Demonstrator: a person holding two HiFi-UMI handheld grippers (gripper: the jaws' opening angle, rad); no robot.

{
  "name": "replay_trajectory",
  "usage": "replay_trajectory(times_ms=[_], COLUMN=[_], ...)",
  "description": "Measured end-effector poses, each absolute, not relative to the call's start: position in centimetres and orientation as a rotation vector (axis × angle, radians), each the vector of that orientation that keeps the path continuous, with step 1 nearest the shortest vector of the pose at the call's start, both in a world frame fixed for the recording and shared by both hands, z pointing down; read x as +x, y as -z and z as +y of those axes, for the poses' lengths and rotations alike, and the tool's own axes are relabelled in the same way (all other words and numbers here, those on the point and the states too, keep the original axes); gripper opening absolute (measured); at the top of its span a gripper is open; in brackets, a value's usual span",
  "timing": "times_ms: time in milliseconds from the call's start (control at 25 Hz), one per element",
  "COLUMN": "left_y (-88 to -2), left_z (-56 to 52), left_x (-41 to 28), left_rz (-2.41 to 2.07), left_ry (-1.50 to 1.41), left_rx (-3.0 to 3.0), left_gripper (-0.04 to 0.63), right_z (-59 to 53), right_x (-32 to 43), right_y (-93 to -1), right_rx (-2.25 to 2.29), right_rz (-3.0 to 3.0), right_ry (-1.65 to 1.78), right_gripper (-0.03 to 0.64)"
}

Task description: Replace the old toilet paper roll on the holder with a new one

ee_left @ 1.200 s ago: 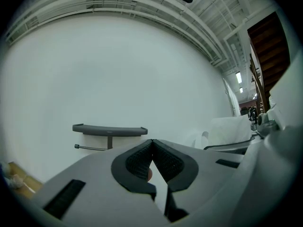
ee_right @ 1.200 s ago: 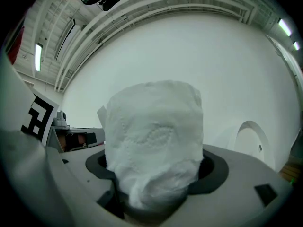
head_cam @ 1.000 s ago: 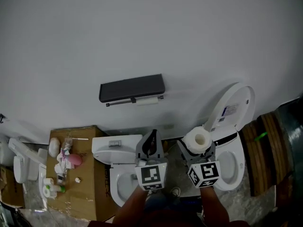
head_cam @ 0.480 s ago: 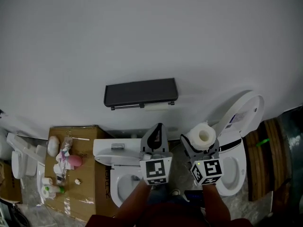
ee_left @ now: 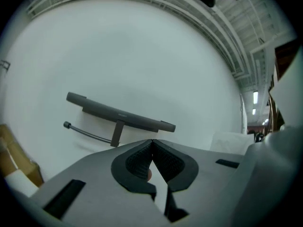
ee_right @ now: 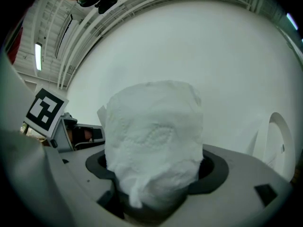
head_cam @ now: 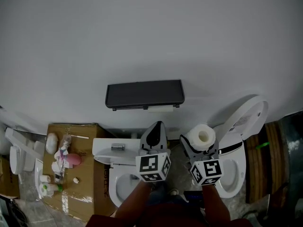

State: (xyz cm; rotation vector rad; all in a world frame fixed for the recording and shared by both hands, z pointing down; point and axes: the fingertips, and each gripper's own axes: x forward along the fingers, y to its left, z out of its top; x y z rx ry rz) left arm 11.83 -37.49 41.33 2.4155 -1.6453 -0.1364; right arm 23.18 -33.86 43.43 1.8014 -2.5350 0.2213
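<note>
Toilet paper roll: one; holder: one

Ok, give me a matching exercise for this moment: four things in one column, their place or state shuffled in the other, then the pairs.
Things:
1. left hand-held gripper
2. right hand-held gripper
3. dark holder
4. cardboard box

Place or state:
A. mounted on the white wall
B. shut on the toilet paper roll
C. low at the left, small items on top
D. shut, nothing held

Pairs: 1-D, 2-B, 3-A, 4-C
</note>
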Motion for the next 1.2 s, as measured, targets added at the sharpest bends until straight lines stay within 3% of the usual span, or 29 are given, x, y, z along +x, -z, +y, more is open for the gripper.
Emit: replay_trajectory(times_ms=[480,880,1200], left_y=[-46.2,-47.2,-48.0], left_z=[-41.1,-44.0,-47.9], left_x=[10.5,11.6,10.8], left_rz=[-1.28,-0.944,-0.93], left_ry=[0.476,0.822,0.998], left_rx=[1.905,1.669,1.566], left_gripper=[0.042,0.306,0.331], right_z=[-34.9,-35.3,-35.9], right_x=[24.5,24.6,24.2], right_y=[-44.3,-45.1,-45.8], right_rx=[1.827,1.825,1.807], right_rz=[-2.491,-2.46,-2.446], right_ry=[-0.246,-0.255,-0.261], right_gripper=[0.41,0.41,0.41])
